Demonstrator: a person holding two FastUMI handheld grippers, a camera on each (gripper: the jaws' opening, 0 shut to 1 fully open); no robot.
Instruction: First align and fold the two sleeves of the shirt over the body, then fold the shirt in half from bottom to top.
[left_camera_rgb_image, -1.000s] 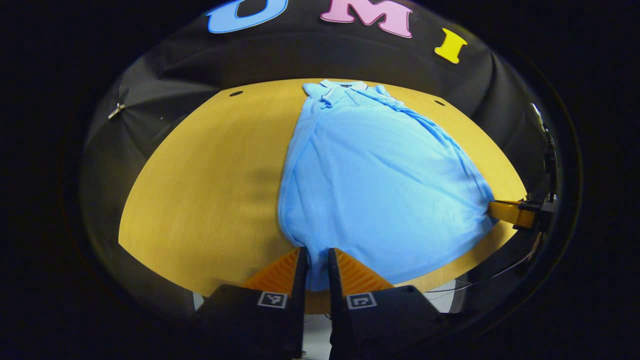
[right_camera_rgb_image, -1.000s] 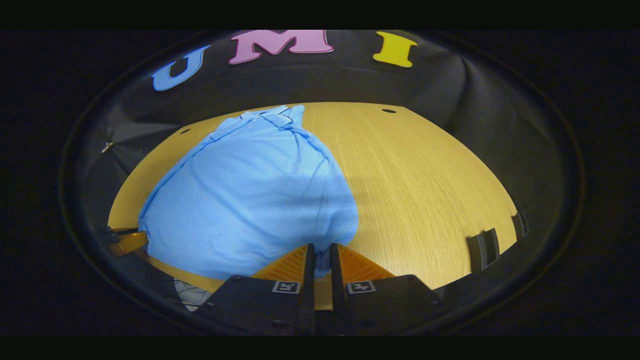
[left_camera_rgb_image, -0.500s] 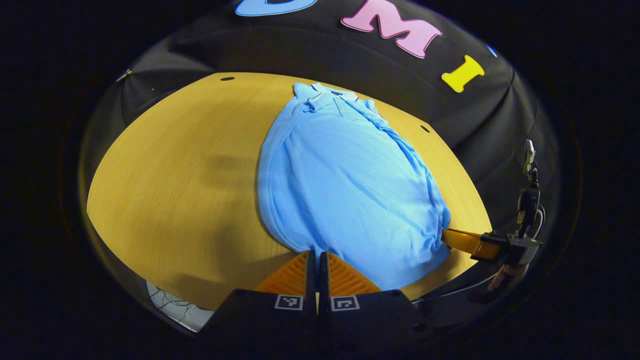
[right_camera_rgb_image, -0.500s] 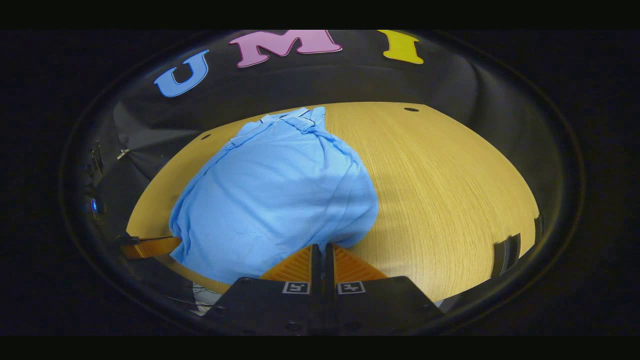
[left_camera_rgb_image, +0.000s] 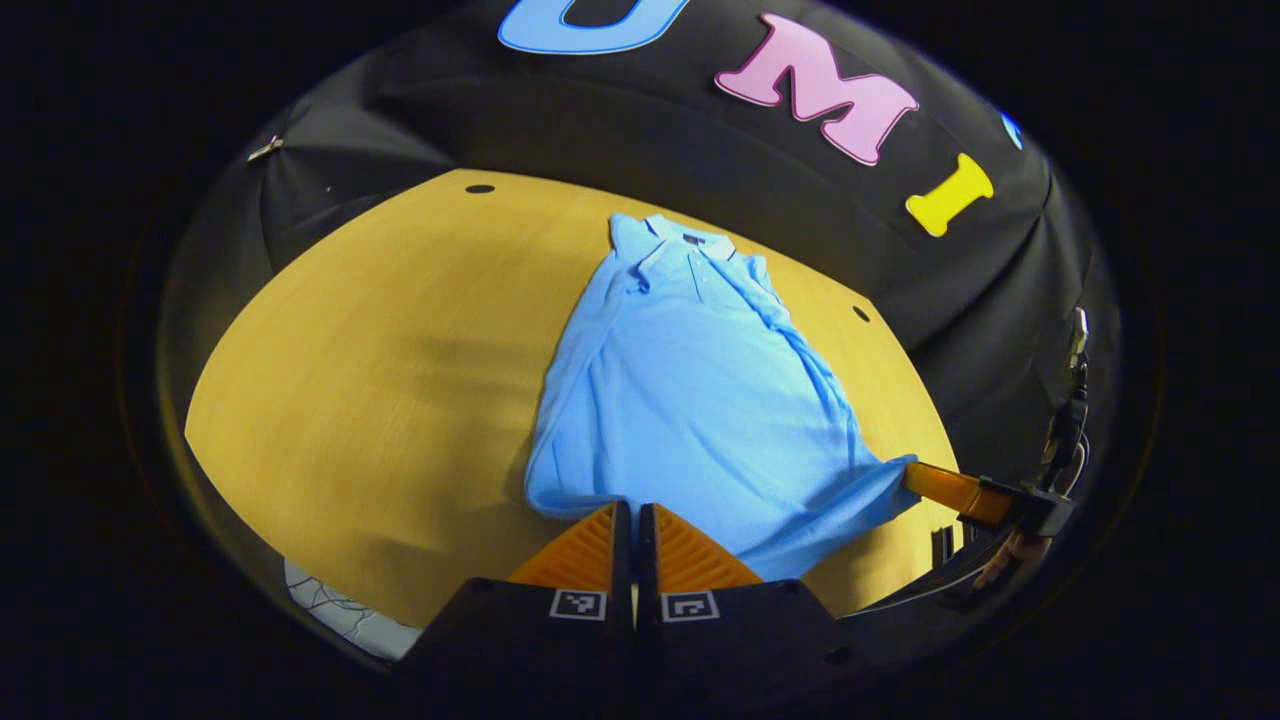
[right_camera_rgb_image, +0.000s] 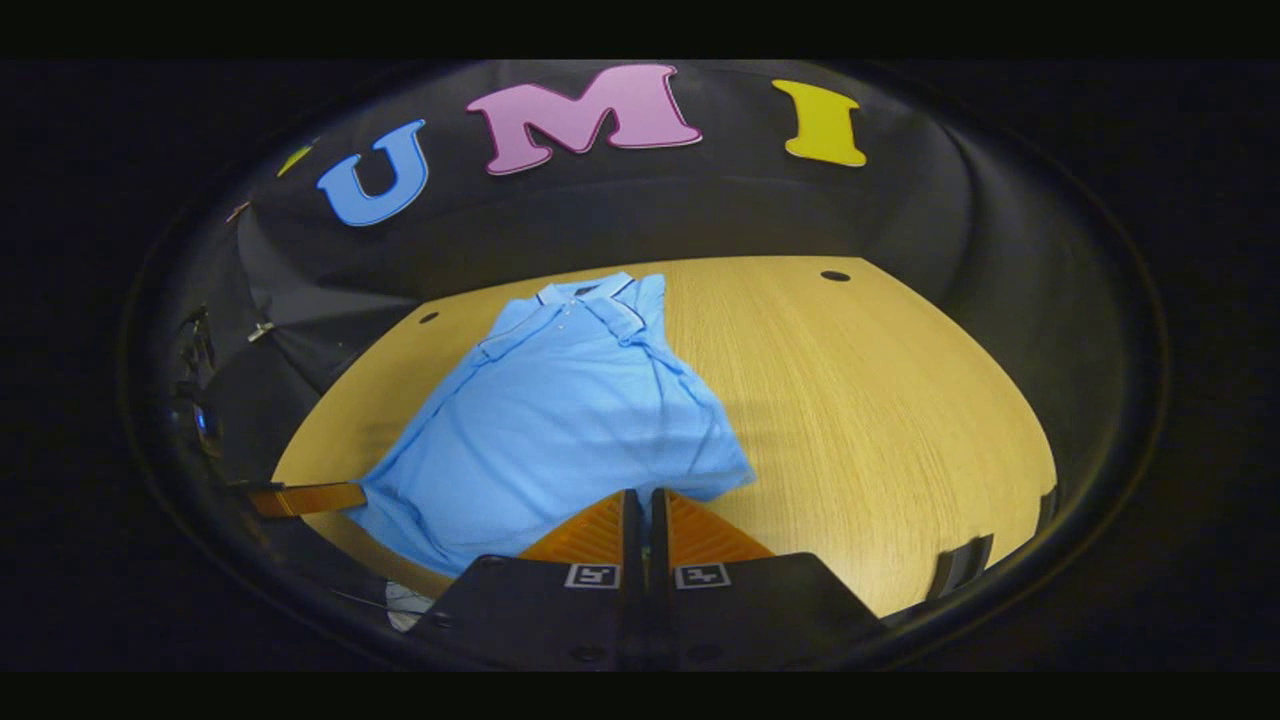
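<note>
Left gripper view: the left gripper (left_camera_rgb_image: 634, 512) pinches the soft blue shirt (left_camera_rgb_image: 690, 400) at one hem corner, the right gripper (right_camera_rgb_image: 646, 497) the other. Sleeves folded in, it stretches over the wood-grain counter (left_camera_rgb_image: 380, 370), collar (left_camera_rgb_image: 672, 240) toward the far edge.

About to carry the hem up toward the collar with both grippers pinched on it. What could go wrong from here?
1. Each grip is thin: the left gripper and right gripper pinch only the hem corners of the shirt, so one may slip.
2. Uneven lifting could skew the fold.
3. Dragging may undo the folded sleeves.
</note>
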